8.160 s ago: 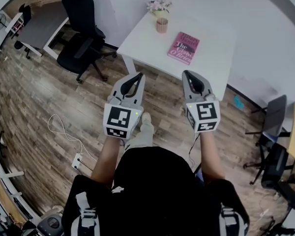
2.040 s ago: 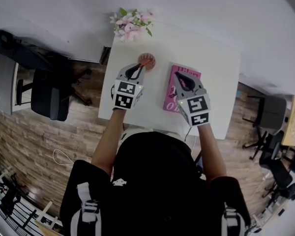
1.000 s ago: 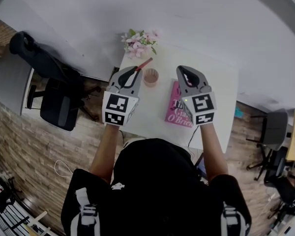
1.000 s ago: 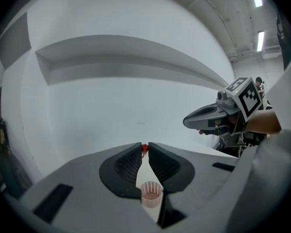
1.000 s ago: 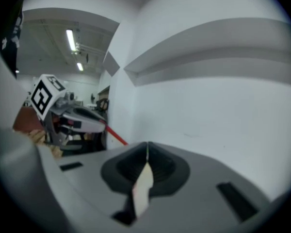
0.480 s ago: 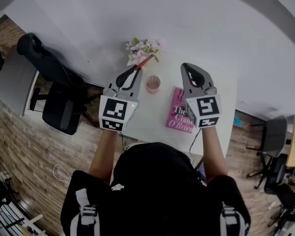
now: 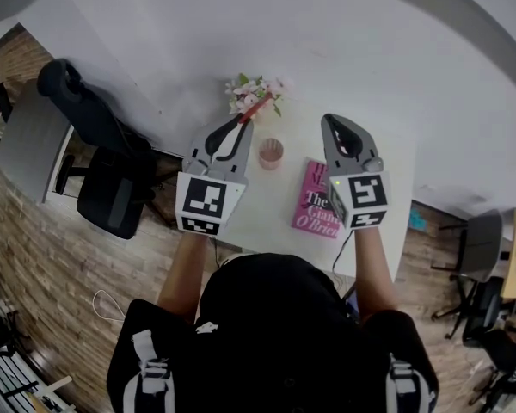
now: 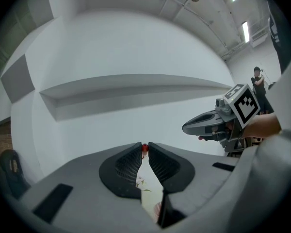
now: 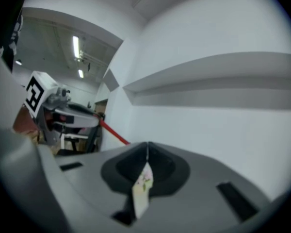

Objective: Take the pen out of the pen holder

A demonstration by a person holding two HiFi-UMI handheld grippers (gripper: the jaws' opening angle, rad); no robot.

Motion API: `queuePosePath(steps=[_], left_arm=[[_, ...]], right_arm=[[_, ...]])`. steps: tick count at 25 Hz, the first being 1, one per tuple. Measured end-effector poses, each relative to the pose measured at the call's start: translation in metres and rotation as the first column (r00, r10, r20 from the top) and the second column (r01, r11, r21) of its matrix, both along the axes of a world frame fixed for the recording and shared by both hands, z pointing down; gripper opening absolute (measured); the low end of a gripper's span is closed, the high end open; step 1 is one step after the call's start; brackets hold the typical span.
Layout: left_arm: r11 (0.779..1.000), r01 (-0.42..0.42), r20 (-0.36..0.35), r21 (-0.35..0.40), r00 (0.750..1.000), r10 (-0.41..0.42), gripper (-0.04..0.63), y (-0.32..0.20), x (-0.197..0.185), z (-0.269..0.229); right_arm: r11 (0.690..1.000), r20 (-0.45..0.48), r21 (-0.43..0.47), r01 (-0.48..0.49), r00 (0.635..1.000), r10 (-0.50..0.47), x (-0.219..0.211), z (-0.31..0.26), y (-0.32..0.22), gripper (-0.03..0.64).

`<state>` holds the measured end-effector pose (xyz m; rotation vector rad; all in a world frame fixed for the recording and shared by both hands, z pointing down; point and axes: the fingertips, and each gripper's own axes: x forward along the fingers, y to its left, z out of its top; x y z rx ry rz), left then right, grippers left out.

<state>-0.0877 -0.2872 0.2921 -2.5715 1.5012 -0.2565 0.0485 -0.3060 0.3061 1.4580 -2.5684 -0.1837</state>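
My left gripper (image 7: 240,124) is shut on a red pen (image 7: 260,106), which sticks out past its tips toward the flowers. In the left gripper view the pen's red end (image 8: 144,148) shows pinched between the pads. The pen holder (image 7: 271,153), a small pinkish cup, stands on the white table (image 7: 383,157) below and right of that gripper, apart from the pen. My right gripper (image 7: 331,120) is shut with nothing in it, held above the pink book (image 7: 318,209). From the right gripper view the pen (image 9: 114,132) juts out of the left gripper (image 9: 63,113).
A pot of pink flowers (image 7: 256,91) sits at the table's far edge against the white wall. Black office chairs (image 7: 103,175) stand left of the table on the wooden floor. Another chair (image 7: 477,248) is at the right.
Both grippers have risen. The left one has carried the red pen up and away from the cup, so its end now lies over the flowers.
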Motion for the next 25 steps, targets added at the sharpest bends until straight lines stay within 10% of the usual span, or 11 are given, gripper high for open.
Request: queuePosePath(steps=[25], left_arm=[[1.0, -0.006, -0.022, -0.027, 1.0, 0.006, 0.057, 0.003, 0.007, 0.011]], right_arm=[[1.0, -0.012, -0.024, 0.005, 1.0, -0.006, -0.004, 0.013, -0.001, 0.035]])
